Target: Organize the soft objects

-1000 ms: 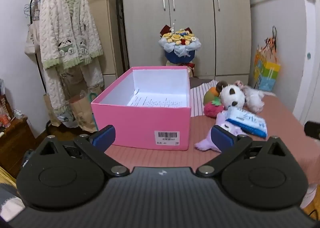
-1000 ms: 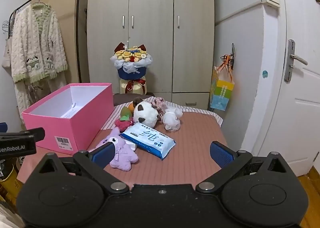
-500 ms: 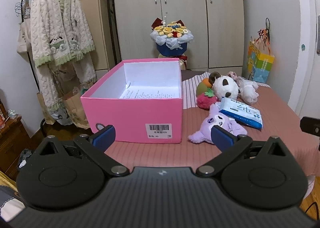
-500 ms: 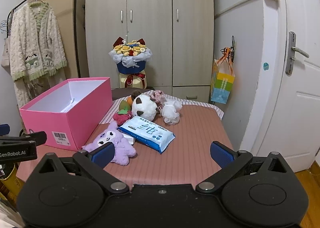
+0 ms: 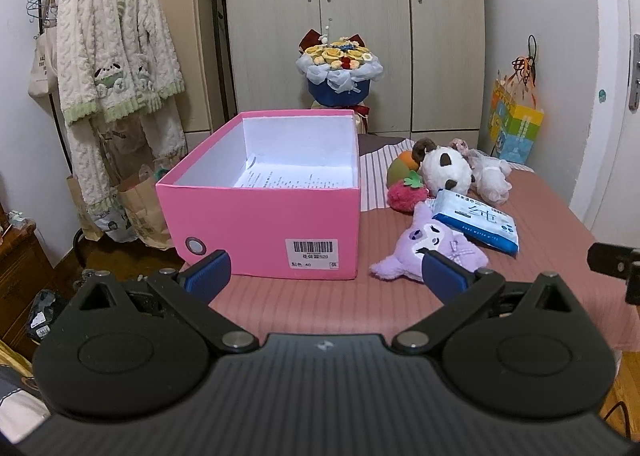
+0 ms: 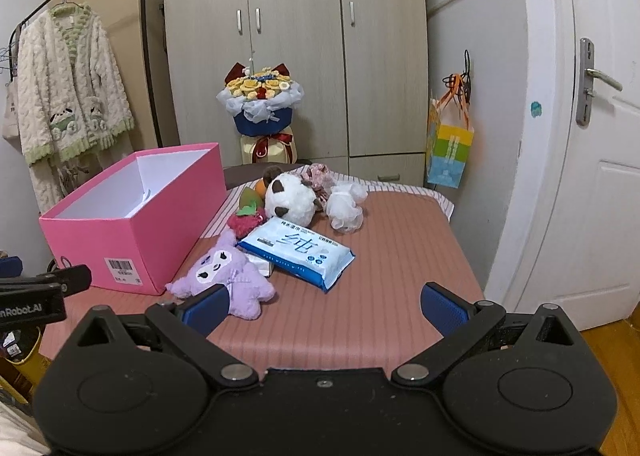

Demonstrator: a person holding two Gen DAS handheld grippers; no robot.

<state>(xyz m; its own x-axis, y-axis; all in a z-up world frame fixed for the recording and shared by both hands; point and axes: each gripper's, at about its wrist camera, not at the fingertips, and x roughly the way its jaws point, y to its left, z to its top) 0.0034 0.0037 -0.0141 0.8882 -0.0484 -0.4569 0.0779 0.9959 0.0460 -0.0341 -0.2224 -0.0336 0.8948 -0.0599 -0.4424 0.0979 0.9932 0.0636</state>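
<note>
Your biggest landmark is the pink-brown striped table, and on its left part stands the pink box, open at the top, with a printed sheet lying on its white floor and a barcode label on the near wall. To the right of the box the soft things lie in a loose cluster. The blue-and-white wipes pack lies flat, its near corner resting over the purple plush, which sprawls face-up closest to you, just beside the box's near right corner. Behind the pack sits the white panda plush, touching a white fluffy toy on its right. Left of the panda, against the box side, are the red strawberry plush and, behind it, an orange-green fruit plush.

Your left gripper is spread wide with nothing between its blue pads, facing the box's labelled wall. Your right gripper is equally wide and holds nothing; its left pad sits in front of the purple plush.
</note>
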